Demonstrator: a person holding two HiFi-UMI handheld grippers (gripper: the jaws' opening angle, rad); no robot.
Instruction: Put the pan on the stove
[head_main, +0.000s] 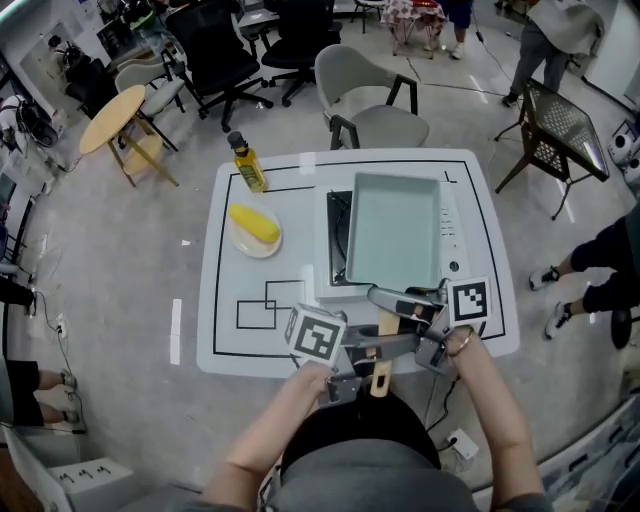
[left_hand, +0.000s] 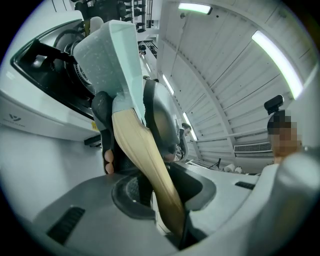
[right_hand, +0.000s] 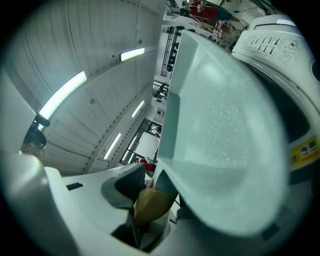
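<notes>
A pale mint rectangular pan (head_main: 395, 228) lies over the black burner of the white stove (head_main: 335, 262) on the white table (head_main: 220, 300). Its wooden handle (head_main: 388, 324) points back toward me. My right gripper (head_main: 400, 310) is shut on the handle close to the pan, and my left gripper (head_main: 372, 362) is shut on the handle's near end. In the left gripper view, the handle (left_hand: 145, 165) runs between the jaws of the left gripper (left_hand: 132, 120) up to the pan (left_hand: 112, 50). In the right gripper view, the right gripper (right_hand: 150, 185) clamps the handle (right_hand: 150, 205) just under the pan (right_hand: 220, 130), beside the stove (right_hand: 280, 30).
A yellow oil bottle (head_main: 247, 163) stands at the table's far left corner. Near it is a plate with a yellow item (head_main: 254, 228). Black tape squares (head_main: 265, 305) mark the table's near left. A grey chair (head_main: 365, 95) stands behind the table, and a person's legs (head_main: 600, 270) are at the right.
</notes>
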